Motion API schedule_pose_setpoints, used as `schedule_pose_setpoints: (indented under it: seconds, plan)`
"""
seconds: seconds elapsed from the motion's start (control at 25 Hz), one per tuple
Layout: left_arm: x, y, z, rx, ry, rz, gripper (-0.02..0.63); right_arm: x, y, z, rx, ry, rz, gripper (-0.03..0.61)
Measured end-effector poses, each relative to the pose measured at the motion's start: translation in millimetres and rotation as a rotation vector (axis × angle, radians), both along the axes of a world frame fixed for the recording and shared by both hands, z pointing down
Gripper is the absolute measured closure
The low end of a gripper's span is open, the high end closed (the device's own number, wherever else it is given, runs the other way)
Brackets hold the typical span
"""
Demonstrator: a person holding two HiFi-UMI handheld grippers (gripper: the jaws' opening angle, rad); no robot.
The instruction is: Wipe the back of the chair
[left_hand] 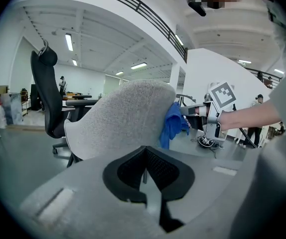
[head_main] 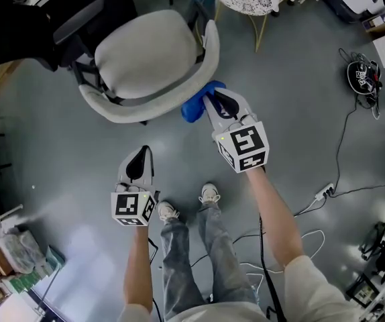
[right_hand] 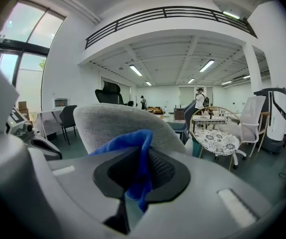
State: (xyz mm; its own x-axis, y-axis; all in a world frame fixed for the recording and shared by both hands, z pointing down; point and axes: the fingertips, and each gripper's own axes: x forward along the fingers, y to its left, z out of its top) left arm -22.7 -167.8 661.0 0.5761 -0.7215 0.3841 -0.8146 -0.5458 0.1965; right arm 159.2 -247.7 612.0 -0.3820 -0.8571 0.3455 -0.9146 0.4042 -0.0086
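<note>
A light grey upholstered chair [head_main: 153, 59] stands ahead of me, its curved back [left_hand: 125, 116] turned towards me. My right gripper [head_main: 214, 104] is shut on a blue cloth [head_main: 196, 104], which presses against the right end of the chair back [right_hand: 125, 121]. The blue cloth [right_hand: 133, 151] bunches between the jaws and hangs down, and the blue cloth [left_hand: 173, 126] shows against the back's right edge in the left gripper view. My left gripper [head_main: 139, 161] is shut with nothing in it, lower and to the left, short of the chair.
A black office chair [left_hand: 46, 96] stands at the far left. A round seat with a patterned cushion [right_hand: 217, 141] is beyond on the right. Cables and a power strip [head_main: 323, 193] lie on the grey floor at the right. My feet [head_main: 209, 194] are below the grippers.
</note>
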Motion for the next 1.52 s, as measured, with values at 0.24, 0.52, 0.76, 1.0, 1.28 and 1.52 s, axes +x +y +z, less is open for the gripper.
schedule_pose_setpoints:
  seconds: [0.24, 0.52, 0.76, 1.0, 1.28, 1.52]
  plan:
    - [2.8, -4.5, 0.4, -0.002, -0.007, -0.004, 0.611, 33.6, -22.0, 6.5, -0.018, 0.012, 0.064, 0.537]
    - [-6.4, -4.5, -0.5, -0.002, -0.005, -0.013, 0.611, 36.8, -11.9, 8.5, -0.023, -0.009, 0.113, 0.538]
    - [-20.3, 1.4, 2.5, 0.003, 0.01, -0.028, 0.611, -0.9, 44.0, 19.0, -0.023, -0.021, 0.106, 0.538]
    - [-46.1, 16.9, 1.1, 0.005, 0.012, -0.039, 0.611, -77.5, 88.5, 41.0, -0.07, -0.037, 0.011, 0.538]
    - [-89.9, 25.3, 2.3, 0.001, 0.003, -0.088, 0.611, -163.7, 69.4, 51.2, -0.106, -0.083, -0.081, 0.538]
    - [-111.4, 30.3, 4.2, -0.005, -0.002, -0.108, 0.611, -197.1, 33.8, 48.3, -0.096, -0.093, -0.093, 0.538]
